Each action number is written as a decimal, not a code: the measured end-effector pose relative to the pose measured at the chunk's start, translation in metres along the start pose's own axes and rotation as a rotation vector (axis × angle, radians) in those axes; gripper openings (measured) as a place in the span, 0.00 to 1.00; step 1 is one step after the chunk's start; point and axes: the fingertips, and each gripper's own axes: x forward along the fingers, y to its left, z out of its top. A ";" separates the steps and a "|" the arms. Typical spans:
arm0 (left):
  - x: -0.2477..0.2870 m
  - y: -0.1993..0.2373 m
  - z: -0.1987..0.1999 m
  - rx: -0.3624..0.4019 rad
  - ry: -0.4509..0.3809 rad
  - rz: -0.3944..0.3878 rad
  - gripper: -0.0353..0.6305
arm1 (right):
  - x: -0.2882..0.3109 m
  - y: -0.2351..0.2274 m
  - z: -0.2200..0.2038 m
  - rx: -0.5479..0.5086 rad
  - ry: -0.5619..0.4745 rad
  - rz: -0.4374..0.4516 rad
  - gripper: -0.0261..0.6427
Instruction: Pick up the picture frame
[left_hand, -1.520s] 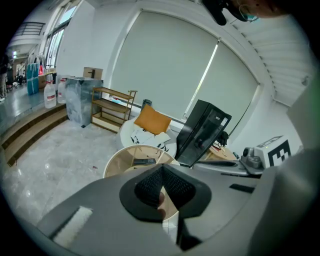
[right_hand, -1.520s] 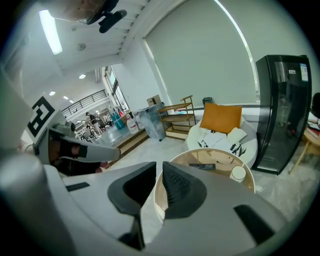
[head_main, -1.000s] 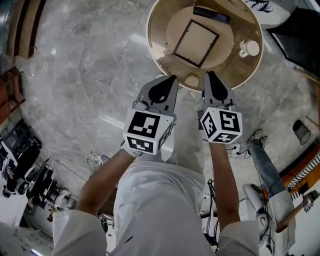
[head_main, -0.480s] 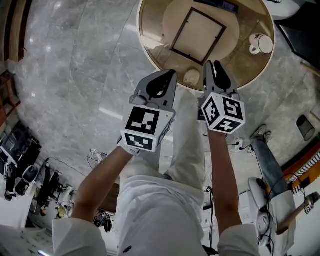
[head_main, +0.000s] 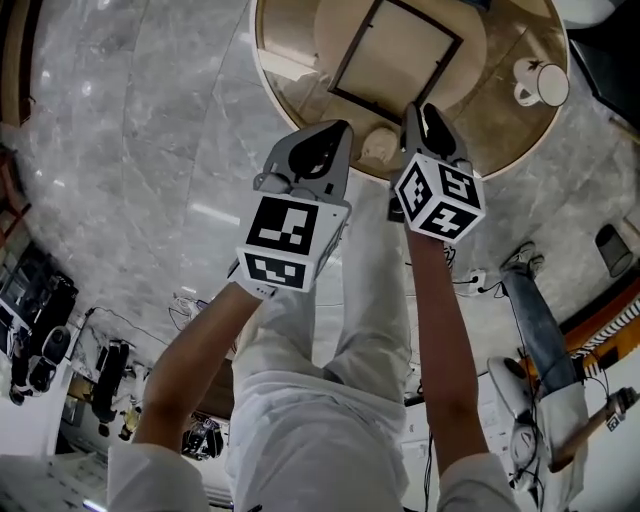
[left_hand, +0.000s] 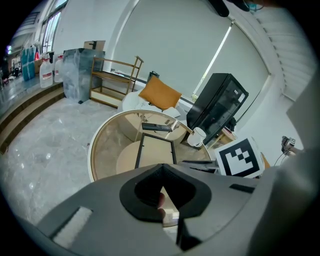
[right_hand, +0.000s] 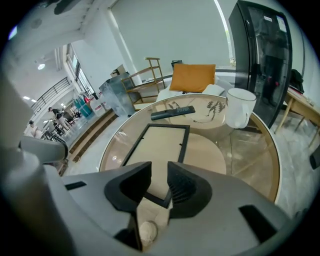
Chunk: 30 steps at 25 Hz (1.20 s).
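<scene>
Parted only narrowly on the right gripper, pressed together and empty on the left gripper, both hovering just short of the picture frame, flat on the round table. Probably best widened, then closed squarely over the near short edge. Long axis pointing away, angled slightly right.

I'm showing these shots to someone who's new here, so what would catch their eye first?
The black picture frame lying flat in the middle of the round table stands out first, with a white mug near the table's right edge. At the table's near edge, the left hand-held gripper and the right hand-held gripper, each carrying a marker cube, point at the frame without holding it.
</scene>
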 end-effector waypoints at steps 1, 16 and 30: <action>0.003 0.003 -0.001 0.004 0.001 0.003 0.04 | 0.004 -0.002 -0.004 0.003 0.008 -0.003 0.14; 0.029 0.007 -0.024 -0.024 0.017 0.017 0.04 | 0.040 -0.035 -0.031 0.063 0.068 -0.101 0.15; 0.022 0.006 -0.025 -0.027 0.018 0.021 0.04 | 0.042 -0.037 -0.037 0.187 0.085 -0.112 0.16</action>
